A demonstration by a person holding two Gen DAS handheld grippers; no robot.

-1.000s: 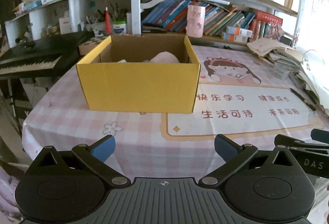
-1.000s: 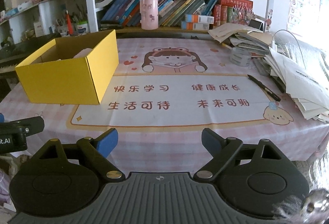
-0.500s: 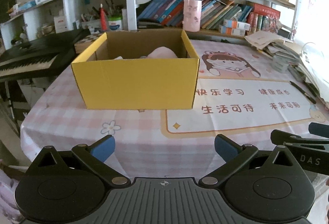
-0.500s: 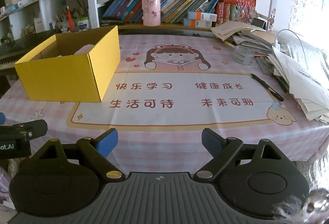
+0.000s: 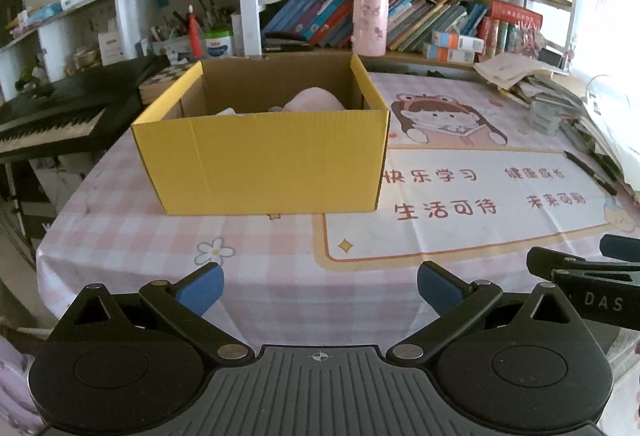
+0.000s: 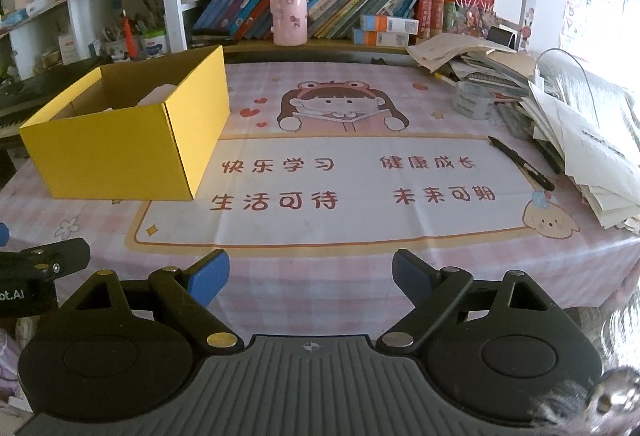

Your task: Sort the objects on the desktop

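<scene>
A yellow cardboard box (image 5: pixel 260 164) (image 6: pixel 120 152) stands open on the pink checked tablecloth, with a pale pink item (image 5: pixel 316 100) and something white inside it. A black pen (image 6: pixel 520 162) (image 5: pixel 588 172) lies at the right of the printed desk mat. A roll of tape (image 6: pixel 472 100) sits by the paper pile. My left gripper (image 5: pixel 320 292) hangs open over the table's near edge in front of the box, nothing between its blue pads. My right gripper (image 6: pixel 310 278) is open too, empty, near the mat's front edge.
A sprawling pile of papers and books (image 6: pixel 580 116) fills the table's right side. Shelves of books with a pink cup (image 6: pixel 288 14) run along the back. A black keyboard (image 5: pixel 52 116) stands left of the table. The other gripper's body shows at each view's edge.
The views shifted slightly: the box and table now sit a little lower and farther in frame. Both grippers stay open and empty.
</scene>
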